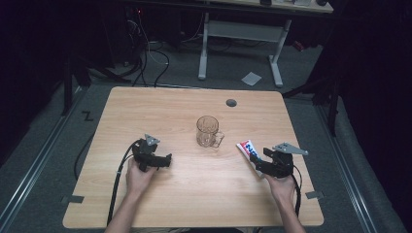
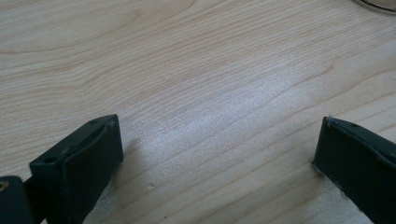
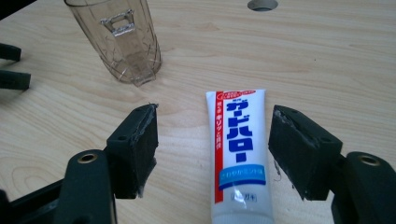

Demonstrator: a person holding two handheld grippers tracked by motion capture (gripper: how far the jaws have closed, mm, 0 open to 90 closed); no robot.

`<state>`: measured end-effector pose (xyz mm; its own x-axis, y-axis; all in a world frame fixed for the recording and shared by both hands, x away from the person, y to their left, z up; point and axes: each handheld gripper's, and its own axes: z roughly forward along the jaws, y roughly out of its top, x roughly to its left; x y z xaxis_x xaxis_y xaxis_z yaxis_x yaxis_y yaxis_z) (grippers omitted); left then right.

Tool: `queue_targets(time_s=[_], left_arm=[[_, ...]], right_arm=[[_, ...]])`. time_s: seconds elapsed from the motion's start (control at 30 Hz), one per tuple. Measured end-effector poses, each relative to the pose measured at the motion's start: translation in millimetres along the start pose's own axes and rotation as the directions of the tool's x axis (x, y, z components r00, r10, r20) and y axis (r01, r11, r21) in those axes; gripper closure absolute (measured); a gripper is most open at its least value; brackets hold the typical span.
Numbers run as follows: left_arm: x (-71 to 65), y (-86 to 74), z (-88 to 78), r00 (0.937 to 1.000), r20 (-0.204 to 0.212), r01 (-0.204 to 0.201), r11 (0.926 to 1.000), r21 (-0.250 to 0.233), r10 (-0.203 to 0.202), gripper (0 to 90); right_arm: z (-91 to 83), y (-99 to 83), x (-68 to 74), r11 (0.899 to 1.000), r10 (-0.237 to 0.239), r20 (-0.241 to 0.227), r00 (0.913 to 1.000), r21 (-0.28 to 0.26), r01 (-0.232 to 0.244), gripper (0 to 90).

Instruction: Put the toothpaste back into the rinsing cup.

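A white toothpaste tube (image 1: 246, 148) with blue and red print lies flat on the wooden table (image 1: 194, 204), right of centre. My right gripper (image 1: 257, 161) is low over its near end. In the right gripper view the tube (image 3: 238, 154) lies lengthwise between the two jaws of the right gripper (image 3: 215, 126), with a gap of bare wood on each side, so the pads do not touch it. A clear glass mug (image 1: 209, 132) stands upright at the table's middle, also seen as the mug (image 3: 119, 39). My left gripper (image 1: 166, 160) rests open on the left, and the left gripper (image 2: 215, 154) has only bare wood between its jaws.
A round cable hole (image 1: 231, 103) sits near the table's far edge, behind the mug. Beyond the table stand a white desk frame (image 1: 238, 34), loose cables and a sheet of paper (image 1: 251, 78) on the floor. Cables trail from both grippers toward the near edge.
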<state>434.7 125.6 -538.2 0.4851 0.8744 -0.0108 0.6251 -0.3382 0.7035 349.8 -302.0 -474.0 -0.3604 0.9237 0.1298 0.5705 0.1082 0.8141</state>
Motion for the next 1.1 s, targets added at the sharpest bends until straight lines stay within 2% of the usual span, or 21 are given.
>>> queue_targets(time_s=[0.1, 0.13, 0.2, 0.27, 0.4, 0.47, 0.5, 0.57, 0.67, 0.73, 0.77, 0.8, 0.93, 0.97, 1.0, 1.03, 1.07, 1.1], left_arm=[[0.0, 0.0, 0.0, 1.0000, 0.000, 0.000, 1.0000, 0.000, 0.000, 1.4], [0.0, 0.0, 0.0, 1.0000, 0.000, 0.000, 1.0000, 0.000, 0.000, 1.4], [0.0, 0.0, 0.0, 1.0000, 0.001, 0.000, 1.0000, 0.000, 0.000, 1.4], [0.0, 0.0, 0.0, 1.0000, 0.001, -0.001, 1.0000, 0.000, 0.001, 1.4], [0.0, 0.0, 0.0, 1.0000, 0.001, -0.001, 1.0000, 0.000, 0.001, 1.4], [0.0, 0.0, 0.0, 1.0000, 0.001, -0.001, 1.0000, 0.000, 0.001, 1.4], [-0.1, 0.0, 0.0, 1.0000, 0.001, -0.001, 1.0000, 0.000, 0.001, 1.4], [0.0, 0.0, 0.0, 1.0000, 0.001, -0.001, 1.0000, 0.000, 0.001, 1.4], [0.0, 0.0, 0.0, 1.0000, 0.001, -0.001, 1.0000, 0.000, 0.001, 1.4], [-0.1, 0.0, 0.0, 1.0000, 0.001, -0.001, 1.0000, 0.000, 0.001, 1.4], [0.0, 0.0, 0.0, 1.0000, 0.001, -0.001, 1.0000, 0.000, 0.001, 1.4], [0.0, 0.0, 0.0, 1.0000, 0.001, -0.001, 1.0000, 0.000, 0.001, 1.4], [0.0, 0.0, 0.1, 1.0000, 0.001, -0.001, 1.0000, 0.000, 0.001, 1.5], [0.0, 0.0, 0.1, 1.0000, 0.001, -0.001, 1.0000, 0.000, 0.001, 1.5], [0.0, 0.0, 0.1, 1.0000, 0.001, -0.001, 1.0000, 0.000, 0.001, 1.5], [0.0, 0.0, 0.0, 1.0000, 0.001, -0.001, 1.0000, 0.000, 0.001, 1.4], [0.0, 0.0, 0.0, 1.0000, 0.001, -0.001, 1.0000, 0.000, 0.001, 1.5], [0.0, 0.0, 0.0, 1.0000, 0.001, -0.001, 1.0000, 0.000, 0.001, 1.5]], right_arm=[[3.7, 2.7, -2.3, 1.000, -0.003, 0.000, 1.0000, 0.001, 0.003, 31.7], [8.4, 4.5, -5.8, 0.999, 0.038, -0.034, 0.9987, 0.011, -0.038, 32.3], [9.9, 5.1, -6.8, 0.999, 0.043, -0.042, 0.9982, 0.018, -0.043, 32.9], [15.6, 8.4, -7.1, 0.997, 0.048, -0.059, 0.9971, 0.058, -0.044, 33.8], [23.1, 13.8, -4.7, 0.994, 0.029, -0.021, 0.9994, 0.107, -0.026, 32.7], [25.8, 15.7, -4.8, 0.992, 0.023, -0.024, 0.9994, 0.124, -0.020, 32.6], [30.9, 19.4, -3.5, 0.988, 0.000, -0.020, 0.9998, 0.153, 0.003, 30.4], [34.5, 23.3, 0.0, 0.986, -0.040, 0.012, 0.9991, 0.161, 0.037, 30.2], [41.5, 28.7, 2.8, 0.978, -0.086, 0.027, 0.9960, 0.195, 0.079, 31.2], [44.3, 29.6, 2.9, 0.974, -0.085, 0.025, 0.9961, 0.213, 0.077, 31.3], [51.7, 31.5, 1.6, 0.963, -0.097, 0.024, 0.9950, 0.253, 0.088, 30.8], [51.7, 31.5, 1.6, 0.963, -0.097, 0.024, 0.9950, 0.253, 0.088, 30.8], [61.5, 38.4, 1.7, 0.948, -0.123, 0.068, 0.9900, 0.303, 0.097, 26.3], [63.6, 39.7, 1.8, 0.944, -0.124, 0.067, 0.9901, 0.316, 0.096, 26.3], [63.6, 39.7, 1.8, 0.944, -0.124, 0.067, 0.9901, 0.316, 0.096, 26.3], [68.8, 42.1, 1.3, 0.933, -0.120, 0.057, 0.9912, 0.348, 0.093, 26.4], [68.8, 42.1, 1.3, 0.933, -0.120, 0.057, 0.9912, 0.348, 0.093, 26.4], [73.7, 42.2, 0.8, 0.927, -0.120, 0.058, 0.9910, 0.363, 0.092, 27.4]])
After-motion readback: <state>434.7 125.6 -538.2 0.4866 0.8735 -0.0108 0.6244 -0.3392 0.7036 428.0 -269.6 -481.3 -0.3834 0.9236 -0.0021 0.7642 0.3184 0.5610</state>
